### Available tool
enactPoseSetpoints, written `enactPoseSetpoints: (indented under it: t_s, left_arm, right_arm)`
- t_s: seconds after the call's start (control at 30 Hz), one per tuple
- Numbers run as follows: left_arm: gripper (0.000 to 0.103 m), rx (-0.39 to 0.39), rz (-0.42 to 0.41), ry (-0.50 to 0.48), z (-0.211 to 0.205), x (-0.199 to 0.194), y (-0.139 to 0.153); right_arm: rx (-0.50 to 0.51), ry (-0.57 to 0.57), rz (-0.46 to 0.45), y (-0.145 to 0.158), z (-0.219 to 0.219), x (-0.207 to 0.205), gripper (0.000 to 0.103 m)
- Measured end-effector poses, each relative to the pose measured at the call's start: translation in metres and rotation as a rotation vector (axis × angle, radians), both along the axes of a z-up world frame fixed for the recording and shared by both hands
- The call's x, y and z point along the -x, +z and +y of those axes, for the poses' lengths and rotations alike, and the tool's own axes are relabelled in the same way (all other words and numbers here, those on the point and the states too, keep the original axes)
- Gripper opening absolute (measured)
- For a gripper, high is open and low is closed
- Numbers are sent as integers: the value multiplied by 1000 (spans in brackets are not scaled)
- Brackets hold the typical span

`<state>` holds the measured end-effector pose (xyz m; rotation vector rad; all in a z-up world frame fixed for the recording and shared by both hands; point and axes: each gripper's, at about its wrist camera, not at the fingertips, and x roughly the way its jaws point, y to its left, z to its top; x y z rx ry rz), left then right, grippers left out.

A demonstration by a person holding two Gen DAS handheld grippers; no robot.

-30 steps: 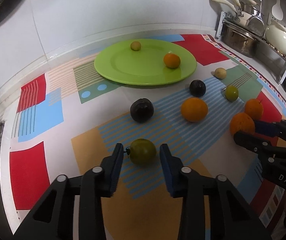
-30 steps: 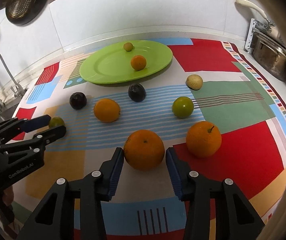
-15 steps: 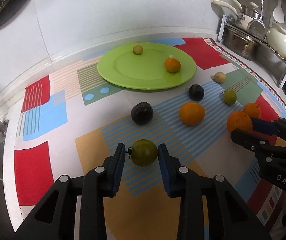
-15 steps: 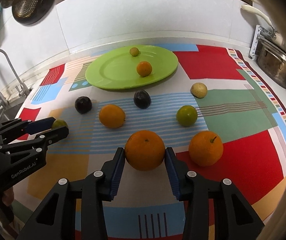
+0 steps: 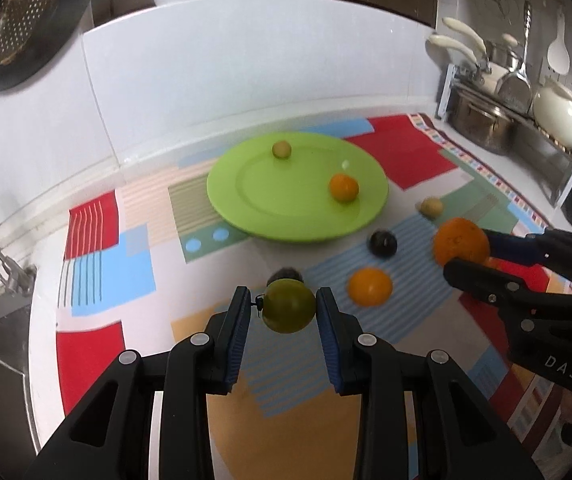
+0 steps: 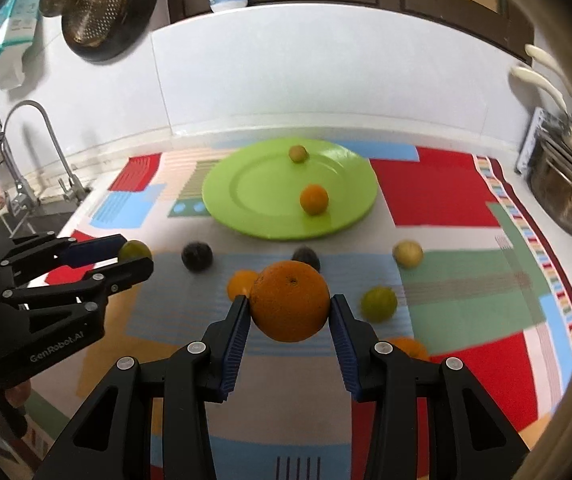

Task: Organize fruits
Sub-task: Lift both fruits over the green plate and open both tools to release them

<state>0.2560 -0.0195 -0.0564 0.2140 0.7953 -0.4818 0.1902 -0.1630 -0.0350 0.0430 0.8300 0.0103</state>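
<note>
A green fruit (image 5: 289, 308) is pinched between the blue pads of the left gripper (image 5: 283, 312) and appears to be held above the patterned mat (image 5: 133, 256) on the worktop. A large orange (image 6: 290, 302) is clamped in the same way by the right gripper (image 6: 290, 312), also seemingly lifted off the mat. Ahead of both grippers, a green plate (image 5: 245, 204) is seen carrying only a small orange (image 5: 343, 187) and a small yellowish fruit (image 5: 281, 149).

The task is judged to be at an early stage: two fruits are on the plate, two are held, and the rest are left on the mat. These include an orange (image 5: 370, 287), a dark fruit (image 5: 382, 243) and a pale fruit (image 5: 431, 207), all beyond and to the right of the left gripper.

A second dark fruit (image 6: 196, 255) is shown plainly only in the right wrist view; in the left view it is mostly hidden behind the held green fruit. A lime-green fruit (image 6: 378, 303) and part of another orange (image 6: 406, 347), just right of the right gripper, are shown only by the right wrist camera. The pots on the rack (image 5: 482, 128) are seen clearly only from the left.
</note>
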Motion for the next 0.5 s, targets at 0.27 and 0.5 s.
enactPoseSetpoints:
  t_s: [0.27,0.5]
  left_arm:
    - [34,50,-24,7,-12,-29,31]
    - [34,53,-42,21,-22,-58,46]
  right_arm:
    - [-36,55,-15,25,-9,-33,42]
    - [7,104,-50,50,-14,-66,42]
